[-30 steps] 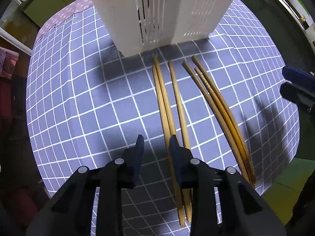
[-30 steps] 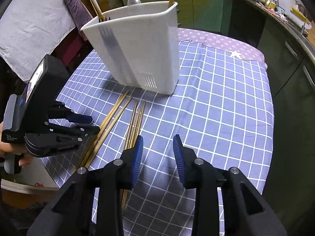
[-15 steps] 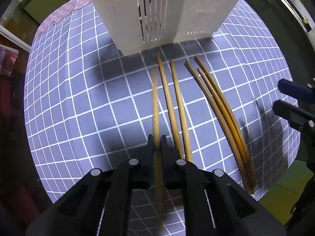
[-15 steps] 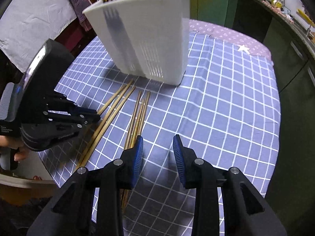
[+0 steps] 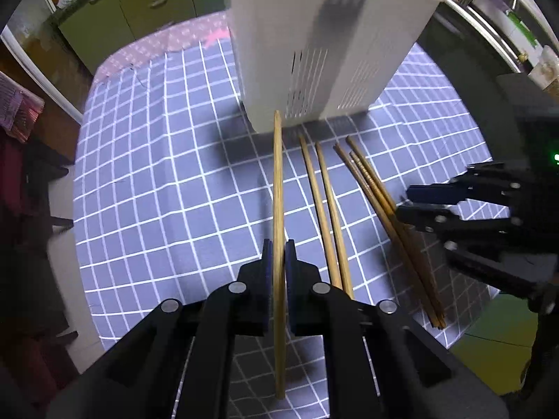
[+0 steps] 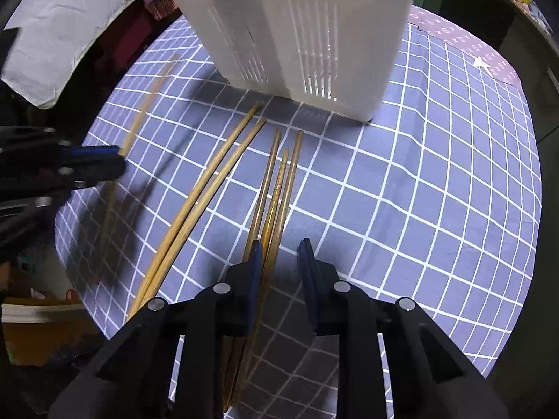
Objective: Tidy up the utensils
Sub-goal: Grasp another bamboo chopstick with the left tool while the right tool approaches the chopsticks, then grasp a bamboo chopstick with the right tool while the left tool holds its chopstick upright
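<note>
My left gripper [image 5: 278, 256] is shut on one light wooden chopstick [image 5: 278, 188], lifted off the cloth and pointing at the white slotted utensil holder [image 5: 314, 52]. Two light chopsticks [image 5: 326, 216] and three darker ones [image 5: 384, 216] lie on the checked cloth. My right gripper [image 6: 279, 262] is open, low over the three darker chopsticks [image 6: 276, 188], with its left finger beside them. The two light chopsticks [image 6: 206, 192] lie to its left. The holder [image 6: 304, 28] stands behind. The left gripper [image 6: 87, 160] with its blurred chopstick [image 6: 146, 104] shows at the left.
The table has a blue-and-white checked cloth [image 5: 157, 192] with a pink patterned strip [image 5: 167, 45] at the far end. The table's near edge runs close behind the chopstick ends. Green cabinets [image 5: 139, 0] stand beyond. The right gripper [image 5: 454, 206] shows at the right in the left wrist view.
My left gripper closed on one light chopstick and lifted it off the cloth. My right gripper moved forward and down over the three darker chopsticks, still open.
</note>
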